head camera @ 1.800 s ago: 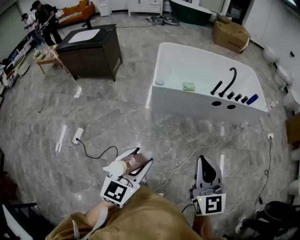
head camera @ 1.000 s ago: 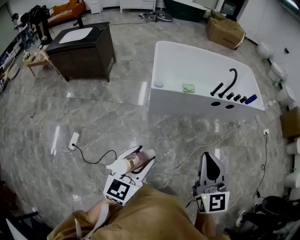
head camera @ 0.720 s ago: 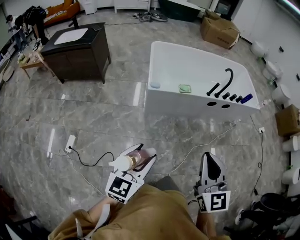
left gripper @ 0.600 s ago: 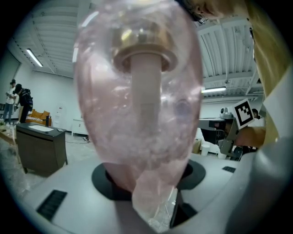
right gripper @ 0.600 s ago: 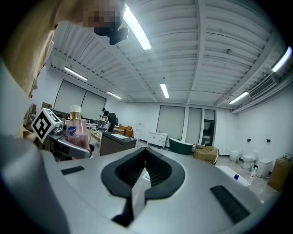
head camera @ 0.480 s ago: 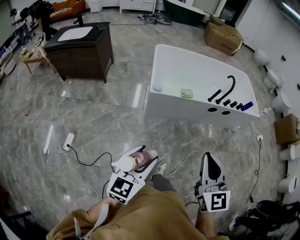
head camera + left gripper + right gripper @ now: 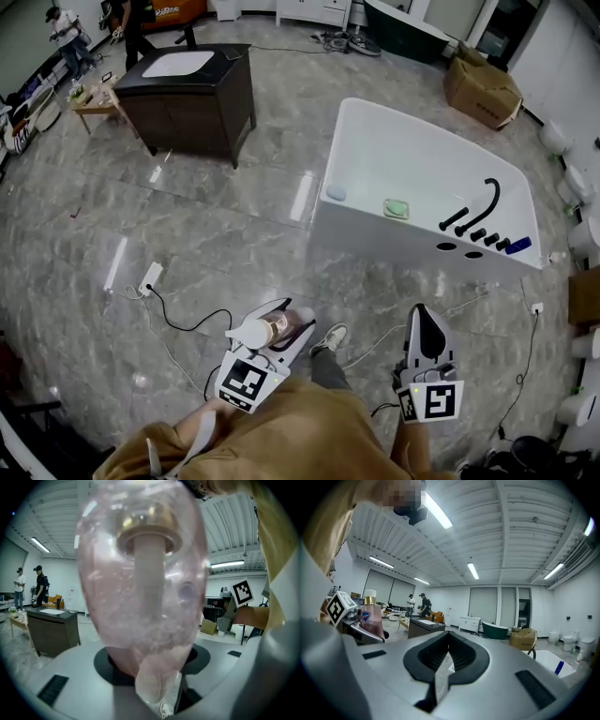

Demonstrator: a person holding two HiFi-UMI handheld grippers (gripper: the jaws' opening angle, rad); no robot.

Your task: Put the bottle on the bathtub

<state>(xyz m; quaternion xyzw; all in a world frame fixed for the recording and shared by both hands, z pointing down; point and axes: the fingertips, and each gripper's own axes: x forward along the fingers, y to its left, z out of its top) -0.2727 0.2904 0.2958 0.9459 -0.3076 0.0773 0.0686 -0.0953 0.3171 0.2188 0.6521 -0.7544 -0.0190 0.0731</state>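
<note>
A pink bottle (image 7: pixel 270 328) with a gold collar and white pump cap lies between the jaws of my left gripper (image 7: pixel 292 322), which is shut on it low in the head view. In the left gripper view the bottle (image 7: pixel 140 573) fills the picture. My right gripper (image 7: pixel 422 315) hangs to the right with its jaws shut and nothing in them; in its own view the pads (image 7: pixel 449 644) meet. The white bathtub (image 7: pixel 394 239) stands ahead on the floor, up and right of both grippers, and its ledge carries a black faucet (image 7: pixel 485 199).
A green soap dish (image 7: pixel 397 207) and a blue item (image 7: pixel 517 246) rest on the tub's ledge. A dark vanity cabinet (image 7: pixel 192 94) stands at the far left. A power strip (image 7: pixel 150 277) and its cable lie on the marble floor. A cardboard box (image 7: pixel 483 89) and toilets (image 7: pixel 577 187) line the right.
The person has stepped forward and a shoe now shows between the grippers. The bathtub has shifted right and lower in the head view. Both grippers keep their hold and spacing.
</note>
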